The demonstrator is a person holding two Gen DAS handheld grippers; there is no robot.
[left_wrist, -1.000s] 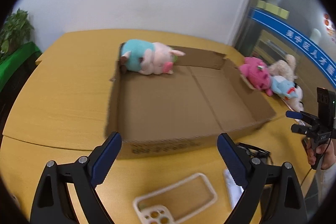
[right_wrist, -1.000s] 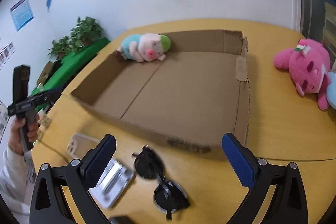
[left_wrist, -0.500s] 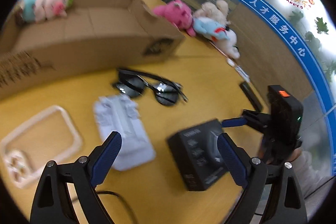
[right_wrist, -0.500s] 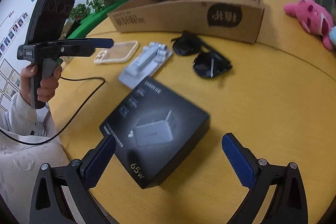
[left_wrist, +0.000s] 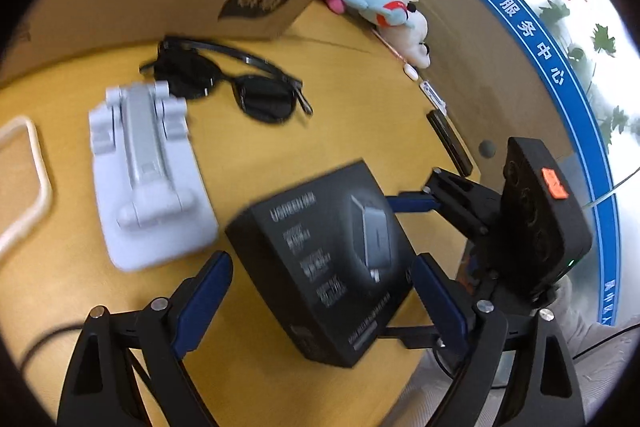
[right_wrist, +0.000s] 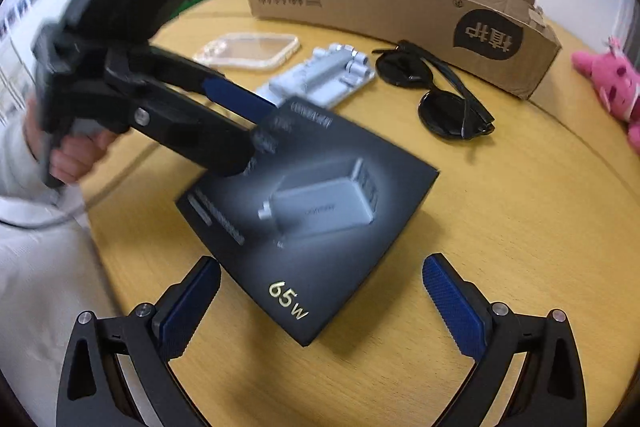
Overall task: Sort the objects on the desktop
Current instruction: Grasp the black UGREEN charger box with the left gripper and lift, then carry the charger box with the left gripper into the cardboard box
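My left tongs (left_wrist: pixel 320 301) and right tongs (right_wrist: pixel 320 301) both stand spread, closing from opposite sides on the black charger box (right_wrist: pixel 308 211) at lower centre, touching nothing yet. It lies flat on the bench (right_wrist: pixel 500 227), clear for gripping. Beyond: phone stand (right_wrist: pixel 320 79), sunglasses (right_wrist: pixel 436 91), then cardboard box (right_wrist: pixel 400 7) at top, presumably the destination.

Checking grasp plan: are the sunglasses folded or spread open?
Folded. The sunglasses lie on the table beside the cardboard box, both temple arms tucked across behind the lenses rather than sticking out.
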